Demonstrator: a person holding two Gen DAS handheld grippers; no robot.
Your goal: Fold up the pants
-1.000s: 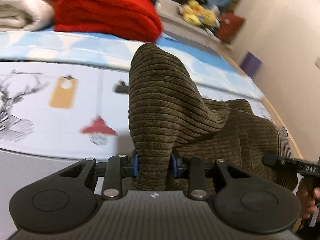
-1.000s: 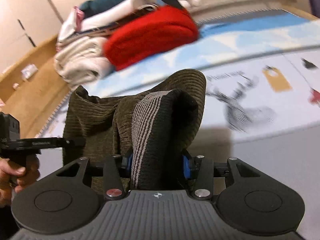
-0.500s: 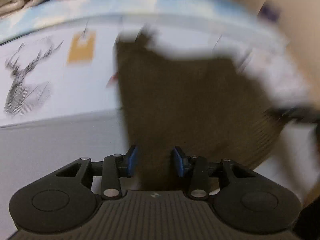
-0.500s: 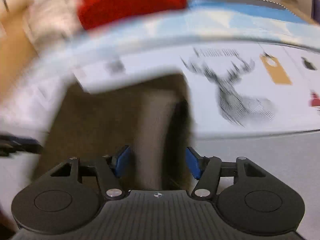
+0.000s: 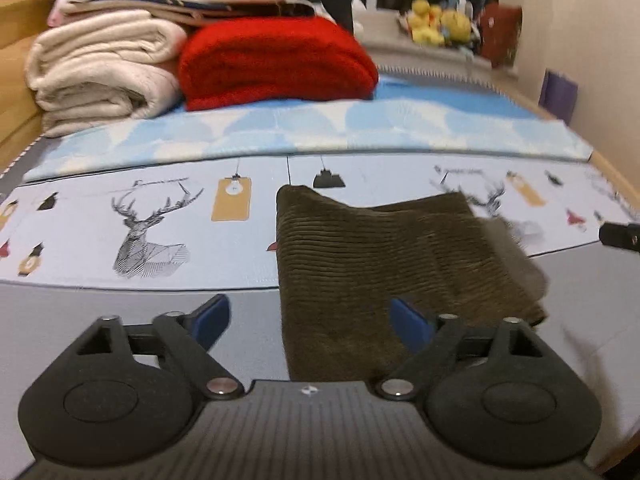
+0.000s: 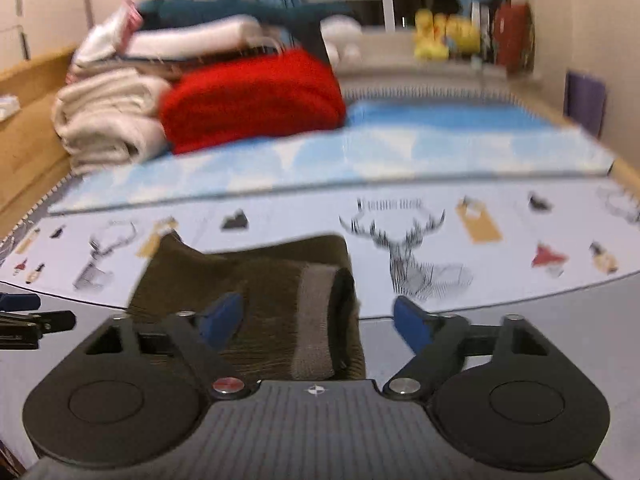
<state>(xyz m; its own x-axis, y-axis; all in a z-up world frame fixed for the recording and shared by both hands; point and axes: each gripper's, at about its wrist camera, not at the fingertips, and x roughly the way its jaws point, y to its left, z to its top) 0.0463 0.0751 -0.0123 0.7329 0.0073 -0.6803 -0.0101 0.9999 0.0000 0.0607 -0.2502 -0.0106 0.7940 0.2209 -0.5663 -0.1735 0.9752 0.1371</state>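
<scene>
The olive-brown corduroy pants (image 5: 384,264) lie folded flat on the bed, over the deer-print sheet and the grey strip in front. My left gripper (image 5: 310,316) hovers just short of their near left corner, jaws opening wide; the blue pads touch no cloth. In the right wrist view the pants (image 6: 260,280) show a striped waistband (image 6: 316,320) on the near right side. My right gripper (image 6: 318,322) stands over that near end, jaws opening, with the cloth lying between and below the pads but not pinched.
A red folded blanket (image 5: 276,60) and cream folded blankets (image 5: 100,68) are stacked at the back of the bed. Yellow plush toys (image 5: 436,24) sit on a far shelf. A wall runs along the right. The other gripper's tip (image 5: 620,234) shows at the right edge.
Both grippers were shut on raised folds of the pants; they have since let go and drawn back. The pants have dropped and now lie flat on the bed.
</scene>
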